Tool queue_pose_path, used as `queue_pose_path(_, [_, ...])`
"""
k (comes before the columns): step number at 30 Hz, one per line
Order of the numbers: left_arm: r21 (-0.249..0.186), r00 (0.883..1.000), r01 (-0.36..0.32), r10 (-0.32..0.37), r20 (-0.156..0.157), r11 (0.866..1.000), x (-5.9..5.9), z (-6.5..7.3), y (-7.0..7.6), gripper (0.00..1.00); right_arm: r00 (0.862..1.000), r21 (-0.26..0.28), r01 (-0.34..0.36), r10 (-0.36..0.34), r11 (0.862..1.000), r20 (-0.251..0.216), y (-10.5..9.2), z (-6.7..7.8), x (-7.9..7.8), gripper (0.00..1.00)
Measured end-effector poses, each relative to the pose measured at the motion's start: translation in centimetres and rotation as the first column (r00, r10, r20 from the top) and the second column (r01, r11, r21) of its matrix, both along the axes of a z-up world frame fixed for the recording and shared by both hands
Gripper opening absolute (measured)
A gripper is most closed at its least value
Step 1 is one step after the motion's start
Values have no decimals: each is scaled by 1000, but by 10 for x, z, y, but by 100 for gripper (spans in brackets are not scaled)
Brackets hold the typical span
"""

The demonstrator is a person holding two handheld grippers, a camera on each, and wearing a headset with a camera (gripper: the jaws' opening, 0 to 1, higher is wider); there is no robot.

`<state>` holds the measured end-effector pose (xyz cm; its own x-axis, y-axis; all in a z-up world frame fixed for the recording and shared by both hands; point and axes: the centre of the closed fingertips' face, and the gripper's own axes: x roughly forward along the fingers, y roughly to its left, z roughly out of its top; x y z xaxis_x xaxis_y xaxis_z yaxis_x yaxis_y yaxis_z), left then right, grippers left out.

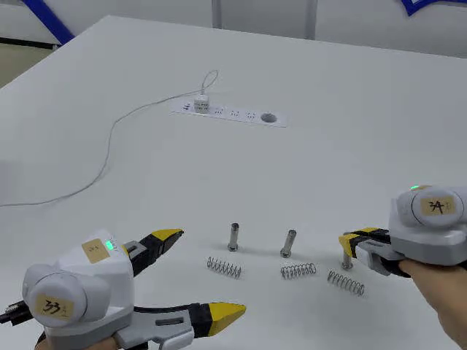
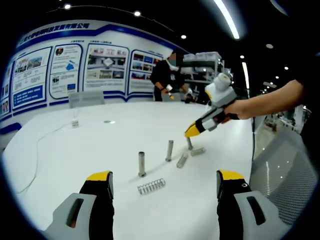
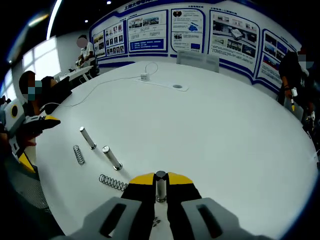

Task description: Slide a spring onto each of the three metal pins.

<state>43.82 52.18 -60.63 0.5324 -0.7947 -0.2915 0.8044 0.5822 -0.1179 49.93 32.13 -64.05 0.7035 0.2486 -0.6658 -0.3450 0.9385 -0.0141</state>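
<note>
right gripper view: right gripper (image 3: pixel 159 178) jaws clamped on rightmost pin (image 3: pixel 160 187), upright on table (image 1: pixel 328 168); right spring (image 1: pixel 345 283) lies loose just beside it. left gripper (image 2: pixel 164 179) wide open, empty, facing left spring (image 2: pixel 151 186) beside left pin (image 2: pixel 142 164). no spring on any pin yet. judgement: hold pin vertical, steady; pinch spring near one end, line coil axis with pin top, lower straight, no crushing coils.

Left pin (image 1: pixel 234 237) and right pin (image 1: pixel 347 261) flank the middle pin (image 1: pixel 288 243), springs (image 1: pixel 298 270) before it (one apiece); right gripper (image 1: pixel 350 244) nips right pin, left gripper (image 1: pixel 206 272) gapes.
</note>
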Motion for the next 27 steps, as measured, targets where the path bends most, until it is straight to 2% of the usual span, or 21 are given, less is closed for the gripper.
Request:
queue_pose_path(6, [8,1000,7,-7,0,1000,-2,-1,-1,87,1000,6,-17,17,1000,17,-1,0,-2,8])
queue_pose_path(10, [8,1000,8,-8,1,1000,-2,0,-1,87,999,-10,-32,32,999,34,0,1,-5,8])
queue_pose_path(14, [12,1000,7,-7,3,1000,-3,0,0,87,997,20,-31,30,999,67,0,2,-8,8])
queue_pose_path(20, [16,1000,18,-18,-3,1000,-5,-2,-2,87,989,28,-61,57,998,137,3,3,-11,8])
queue_pose_path(27, [24,1000,17,-17,-1,1000,-5,-2,-1,87,979,106,-26,4,994,203,1,5,-11,8])
